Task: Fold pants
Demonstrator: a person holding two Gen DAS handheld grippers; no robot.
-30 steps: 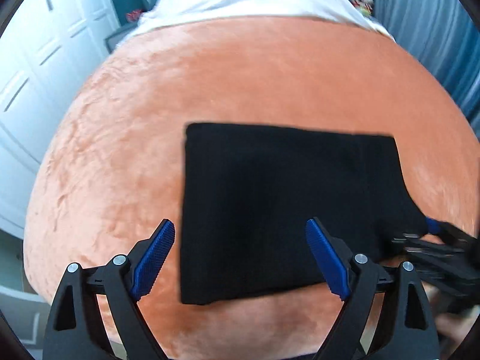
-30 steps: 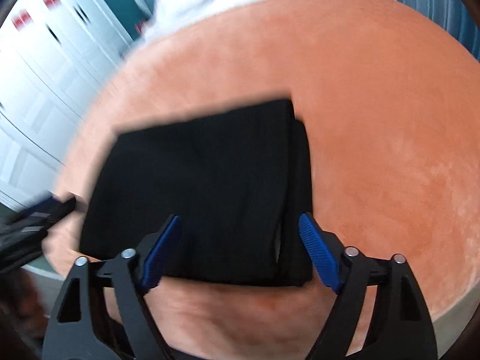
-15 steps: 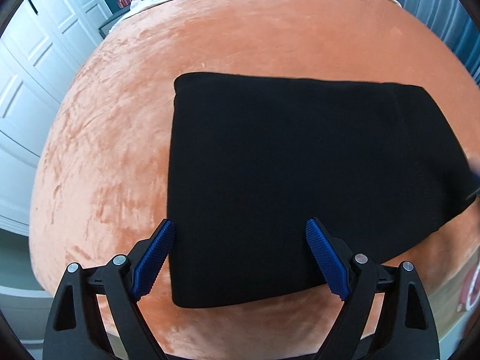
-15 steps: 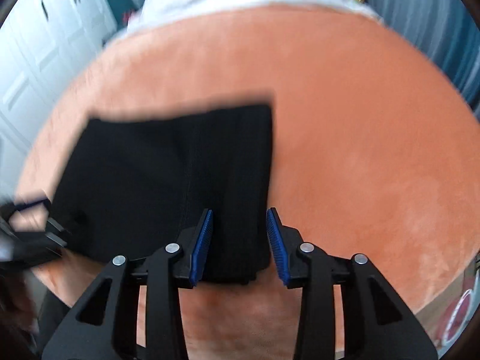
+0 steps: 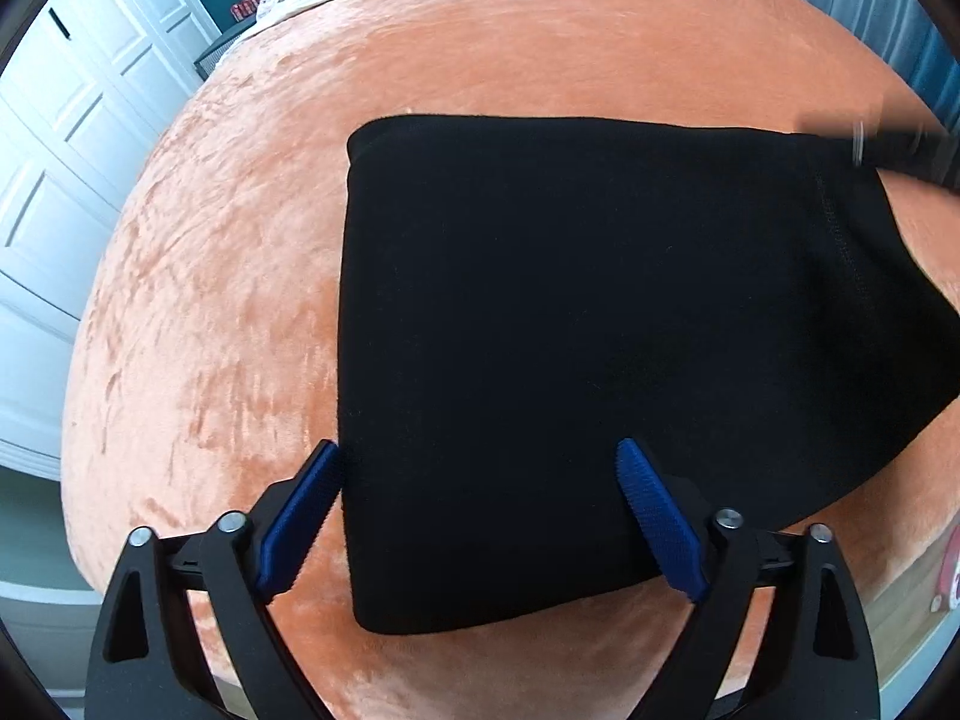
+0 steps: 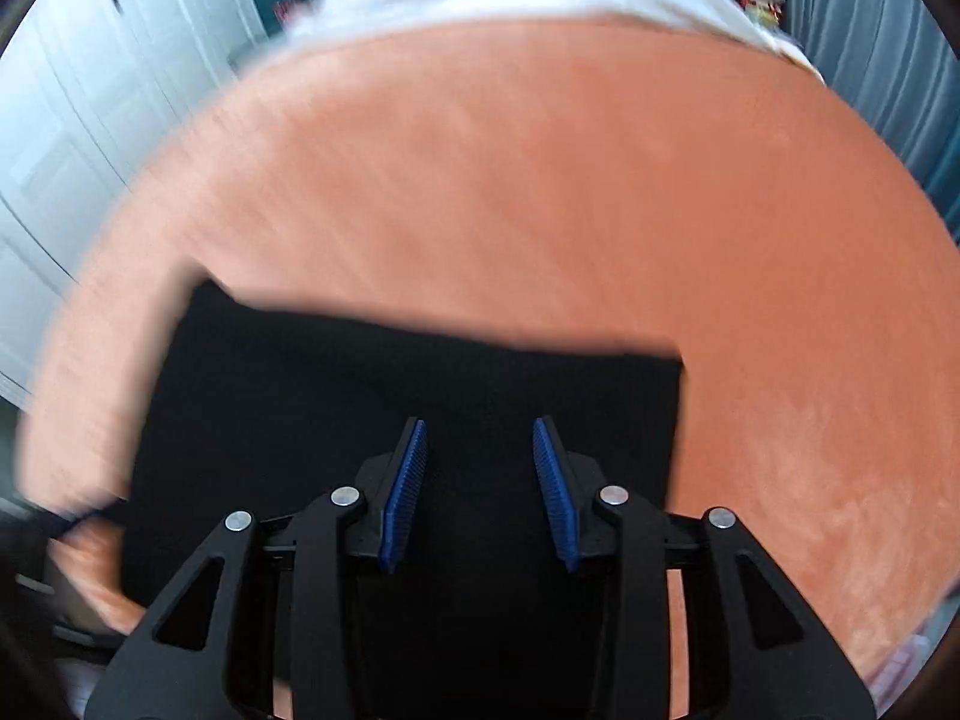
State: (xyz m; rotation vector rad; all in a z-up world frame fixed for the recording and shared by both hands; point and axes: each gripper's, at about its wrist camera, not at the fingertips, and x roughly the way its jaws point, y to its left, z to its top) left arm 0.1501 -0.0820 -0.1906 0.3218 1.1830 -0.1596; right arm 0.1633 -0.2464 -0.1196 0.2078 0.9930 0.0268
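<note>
Both the left gripper [image 5: 480, 516] and the right gripper [image 6: 480, 492] are black plastic frames with triangular cut-outs, silver screw heads at the joints, and ribbed blue finger pads [image 5: 297, 519].

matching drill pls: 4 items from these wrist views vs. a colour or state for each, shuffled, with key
1. pants
2. blanket
3. left gripper
4. right gripper

A. fingers spread wide, holding nothing
B. orange plush, underneath
C. black, folded into a flat rectangle
D. fingers at a narrower gap, over the black cloth

Pairs: 1-C, 2-B, 3-A, 4-D
</note>
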